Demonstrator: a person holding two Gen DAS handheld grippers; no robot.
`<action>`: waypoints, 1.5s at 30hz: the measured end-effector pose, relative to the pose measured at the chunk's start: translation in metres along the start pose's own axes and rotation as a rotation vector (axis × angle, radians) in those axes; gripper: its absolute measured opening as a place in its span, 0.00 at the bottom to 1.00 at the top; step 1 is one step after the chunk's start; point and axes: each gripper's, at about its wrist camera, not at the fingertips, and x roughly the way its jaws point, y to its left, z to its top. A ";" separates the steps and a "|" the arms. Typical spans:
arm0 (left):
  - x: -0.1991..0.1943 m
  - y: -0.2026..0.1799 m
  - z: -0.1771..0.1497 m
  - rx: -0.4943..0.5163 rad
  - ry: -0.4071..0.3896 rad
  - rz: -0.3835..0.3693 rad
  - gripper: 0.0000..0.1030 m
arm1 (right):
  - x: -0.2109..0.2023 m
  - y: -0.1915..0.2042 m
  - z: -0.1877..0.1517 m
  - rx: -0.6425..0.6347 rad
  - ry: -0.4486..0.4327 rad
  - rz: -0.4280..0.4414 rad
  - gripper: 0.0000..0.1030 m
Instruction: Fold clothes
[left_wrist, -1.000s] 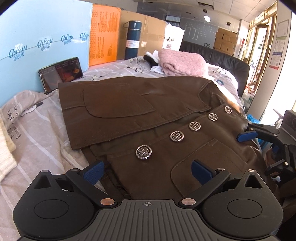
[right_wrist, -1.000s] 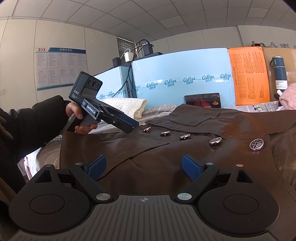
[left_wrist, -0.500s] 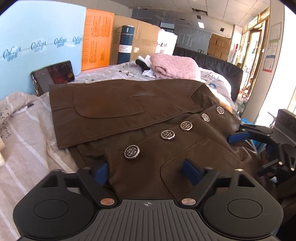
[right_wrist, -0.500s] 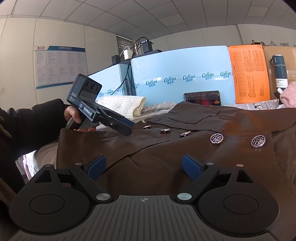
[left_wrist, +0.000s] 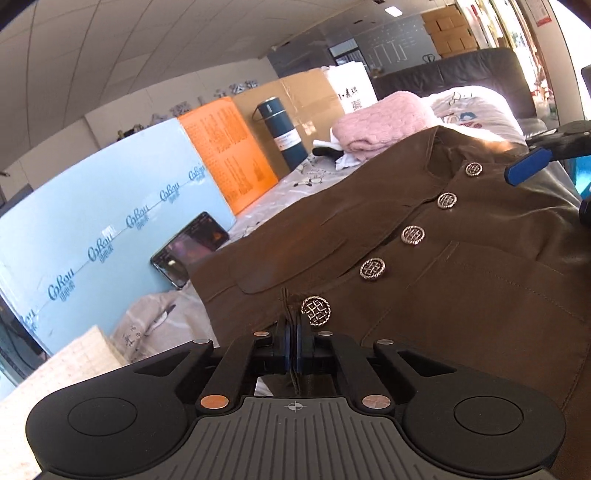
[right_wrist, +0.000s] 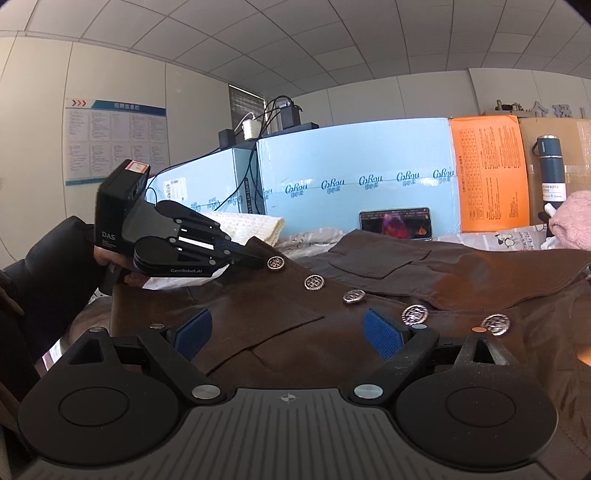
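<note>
The left gripper (left_wrist: 292, 341) has its jaws pressed together on a pinched ridge of the brown jacket (left_wrist: 461, 295), right at the hem edge; the jaws have just been closing, and the cloth sits between the blue pads. A metal button (left_wrist: 316, 311) lies just beside the pinch, at about one o'clock from it, and the other buttons run on in a line toward one o'clock up to the collar. From the right wrist view the same left gripper (right_wrist: 255, 263) shows side-on at nine o'clock, held in a hand (right_wrist: 107, 258) with a dark sleeve, its tips at the jacket's edge next to the first button.

The right gripper (right_wrist: 288, 330) has its jaws spread wide, the blue pads (right_wrist: 382, 334) hovering over the jacket front with nothing gripped between them.

The jacket lies spread on a grey patterned bedsheet (left_wrist: 155, 325), front up, one chest pocket flap (right_wrist: 380, 264) in sight. Beyond it, at eleven o'clock in the left wrist view, a phone (left_wrist: 190, 254) leans against a light blue panel (left_wrist: 110, 206). An orange board (left_wrist: 229, 151) and a dark flask (left_wrist: 282, 131) stand at twelve o'clock, and a folded pink knit (left_wrist: 384, 122) rests at one o'clock, near the collar.
</note>
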 end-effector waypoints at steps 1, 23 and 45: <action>0.001 0.002 -0.001 -0.009 -0.002 -0.011 0.02 | 0.000 -0.001 0.000 -0.001 0.004 -0.007 0.87; 0.044 0.018 -0.001 0.050 0.109 0.015 0.06 | -0.009 0.006 -0.001 -0.018 0.043 -0.048 0.89; -0.132 -0.083 -0.024 0.119 -0.184 0.035 1.00 | 0.003 0.006 -0.009 -0.002 0.134 -0.030 0.96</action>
